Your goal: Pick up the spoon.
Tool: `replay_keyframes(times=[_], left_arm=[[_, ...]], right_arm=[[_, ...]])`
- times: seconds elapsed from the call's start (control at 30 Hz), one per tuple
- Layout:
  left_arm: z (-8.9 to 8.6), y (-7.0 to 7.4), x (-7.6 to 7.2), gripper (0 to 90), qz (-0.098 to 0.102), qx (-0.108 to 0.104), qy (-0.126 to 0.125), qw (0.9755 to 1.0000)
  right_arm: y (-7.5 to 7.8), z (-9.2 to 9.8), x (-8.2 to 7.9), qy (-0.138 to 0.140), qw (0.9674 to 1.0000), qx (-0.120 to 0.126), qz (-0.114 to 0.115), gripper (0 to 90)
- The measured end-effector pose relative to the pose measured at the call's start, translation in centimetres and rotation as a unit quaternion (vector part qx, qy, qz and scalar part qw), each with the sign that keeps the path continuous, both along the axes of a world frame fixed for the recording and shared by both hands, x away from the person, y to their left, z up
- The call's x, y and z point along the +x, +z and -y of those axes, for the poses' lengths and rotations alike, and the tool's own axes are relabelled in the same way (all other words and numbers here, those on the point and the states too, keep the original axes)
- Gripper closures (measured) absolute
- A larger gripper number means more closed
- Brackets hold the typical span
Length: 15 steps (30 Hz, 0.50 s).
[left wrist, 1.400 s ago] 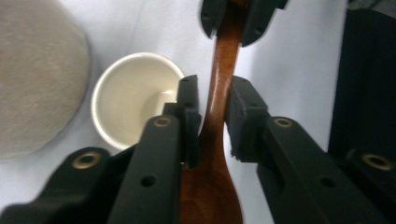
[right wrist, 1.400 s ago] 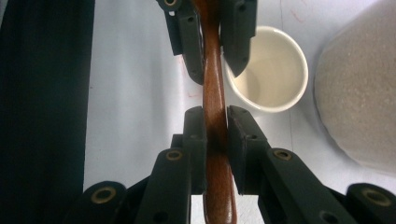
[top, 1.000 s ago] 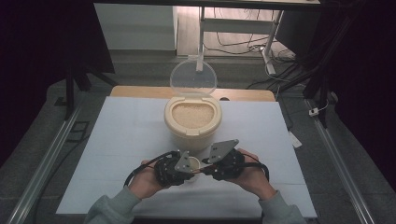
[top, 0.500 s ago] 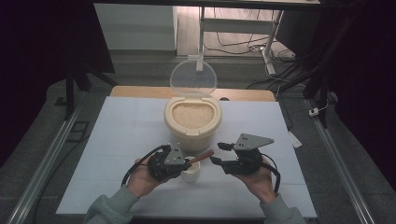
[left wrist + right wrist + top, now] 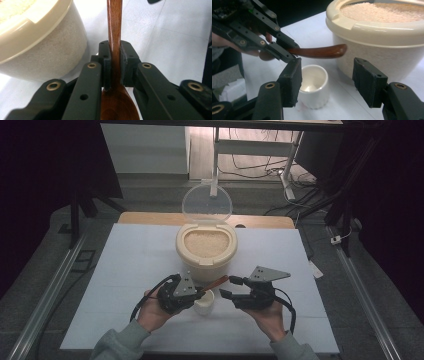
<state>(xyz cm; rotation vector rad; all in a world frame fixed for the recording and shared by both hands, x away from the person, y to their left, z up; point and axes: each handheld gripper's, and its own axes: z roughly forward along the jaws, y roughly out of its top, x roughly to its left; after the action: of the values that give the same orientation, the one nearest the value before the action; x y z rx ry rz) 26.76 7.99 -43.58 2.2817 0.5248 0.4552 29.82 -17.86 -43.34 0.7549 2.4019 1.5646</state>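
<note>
Up close, spoon (image 5: 114, 37) between gripper (image 5: 115, 62) pads

Place: we take this for a lab or recording rig, not a home
Bench (image 5: 125, 265): we see a white sheet laid over a wooden top
Rails (image 5: 47, 295): metal rails run along both sides of the bench
Surroundings: we see dark curtains (image 5: 45, 165) to left and right
Floor: loose cables (image 5: 250, 167) lie behind, near a white metal frame (image 5: 292, 155)
Props: a rice container (image 5: 206, 251) and a small cup (image 5: 205, 302) stand alone, as staged items
</note>
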Motion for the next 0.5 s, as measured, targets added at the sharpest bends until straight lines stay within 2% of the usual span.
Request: replay_keyframes(times=[0.1, 0.27, 0.4, 0.5], left_arm=[[0.1, 0.0, -0.1, 80.2, 0.006, -0.004, 0.002, 1.0], [0.3, 0.0, -0.4, 80.1, 0.012, -0.007, 0.001, 0.9999], [0.5, 0.0, -0.5, 80.1, 0.016, -0.006, -0.001, 0.9998], [0.7, -0.1, -0.6, 80.1, 0.019, -0.003, -0.002, 0.9998]], right_arm=[[-0.2, -0.5, 0.1, -0.007, 0.9998, 0.015, -0.011, 41.0], [-0.4, -1.1, 0.1, -0.018, 0.9993, 0.027, -0.017, 42.2], [-0.4, -1.2, 0.1, -0.023, 0.9988, 0.037, -0.019, 45.3], [-0.4, -1.3, 0.2, -0.024, 0.9982, 0.05, -0.023, 51.1]])
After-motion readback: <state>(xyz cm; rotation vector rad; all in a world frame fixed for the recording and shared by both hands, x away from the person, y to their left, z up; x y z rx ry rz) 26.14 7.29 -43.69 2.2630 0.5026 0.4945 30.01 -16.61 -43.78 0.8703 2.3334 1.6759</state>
